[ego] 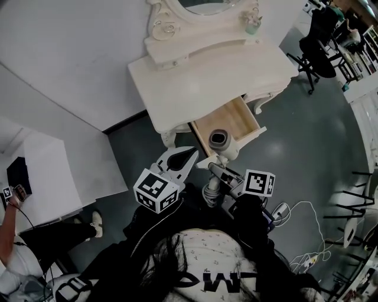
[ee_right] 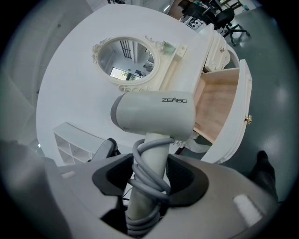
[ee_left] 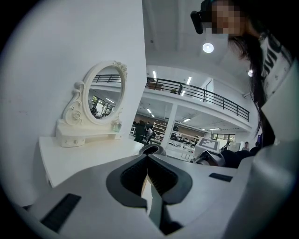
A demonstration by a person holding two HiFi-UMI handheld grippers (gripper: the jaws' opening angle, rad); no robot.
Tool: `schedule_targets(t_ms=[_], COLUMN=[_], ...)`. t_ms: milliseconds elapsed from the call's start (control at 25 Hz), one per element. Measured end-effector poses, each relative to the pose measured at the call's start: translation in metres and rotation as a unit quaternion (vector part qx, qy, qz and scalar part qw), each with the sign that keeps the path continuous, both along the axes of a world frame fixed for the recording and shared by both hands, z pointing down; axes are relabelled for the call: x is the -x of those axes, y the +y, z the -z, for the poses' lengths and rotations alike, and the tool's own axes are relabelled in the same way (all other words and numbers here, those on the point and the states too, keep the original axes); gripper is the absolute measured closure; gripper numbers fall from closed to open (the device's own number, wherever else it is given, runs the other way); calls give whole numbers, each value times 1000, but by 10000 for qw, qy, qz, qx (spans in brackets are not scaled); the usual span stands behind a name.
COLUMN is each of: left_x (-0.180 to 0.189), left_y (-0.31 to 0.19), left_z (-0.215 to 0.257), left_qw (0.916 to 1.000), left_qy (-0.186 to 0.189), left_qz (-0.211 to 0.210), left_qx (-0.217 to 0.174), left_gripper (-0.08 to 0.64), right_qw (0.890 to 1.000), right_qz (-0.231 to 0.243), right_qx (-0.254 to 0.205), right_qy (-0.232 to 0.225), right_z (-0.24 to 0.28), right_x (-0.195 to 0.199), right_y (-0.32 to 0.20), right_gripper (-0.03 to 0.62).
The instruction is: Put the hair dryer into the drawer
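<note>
From above, the left gripper and right gripper sit side by side just off the front edge of a white table, before its open drawer. Only the left gripper view shows that its jaws are pressed together with nothing between them. It also takes in a balcony rail and ceiling lights far beyond the table and mirror.

Only the right gripper view shows the grip: the jaws pinch the handle of the hair dryer, with the grey cord wound round it. It shows the drawer bare inside, with pale wood at the bottom, below the mirror.

The table stands against a white wall on a dark grey floor. The mirror is at the table's back edge. A black chair stands beyond the right end, and loose cables lie on the floor.

The dryer hangs over the drawer's front edge, not inside it. The handle runs back into the right jaws, the barrel lies crosswise to it, and one dark open end is turned upward.
</note>
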State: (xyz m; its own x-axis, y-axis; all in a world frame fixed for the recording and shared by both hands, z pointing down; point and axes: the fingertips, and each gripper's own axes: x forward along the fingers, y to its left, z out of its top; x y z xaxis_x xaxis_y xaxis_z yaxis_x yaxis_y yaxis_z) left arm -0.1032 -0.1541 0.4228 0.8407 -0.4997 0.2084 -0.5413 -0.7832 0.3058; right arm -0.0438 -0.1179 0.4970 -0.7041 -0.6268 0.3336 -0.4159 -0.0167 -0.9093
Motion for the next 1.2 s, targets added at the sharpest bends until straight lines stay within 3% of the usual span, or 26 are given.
schedule_targets(t_ms=[680, 1200], left_x=[3, -29], left_y=[-25, -72], left_z=[-19, -22], left_qw=[9985, 9953], left_qy=[-233, -351], left_qz=[383, 775], left_qx=[309, 471], left_gripper=[560, 560], right_qw=[9973, 9896], right_qz=[363, 180], right_qx=[631, 1399], right_qy=[-85, -283], right_z=[-50, -111], right_x=[-9, -66], right_y=[-36, -109], right_gripper=[365, 365])
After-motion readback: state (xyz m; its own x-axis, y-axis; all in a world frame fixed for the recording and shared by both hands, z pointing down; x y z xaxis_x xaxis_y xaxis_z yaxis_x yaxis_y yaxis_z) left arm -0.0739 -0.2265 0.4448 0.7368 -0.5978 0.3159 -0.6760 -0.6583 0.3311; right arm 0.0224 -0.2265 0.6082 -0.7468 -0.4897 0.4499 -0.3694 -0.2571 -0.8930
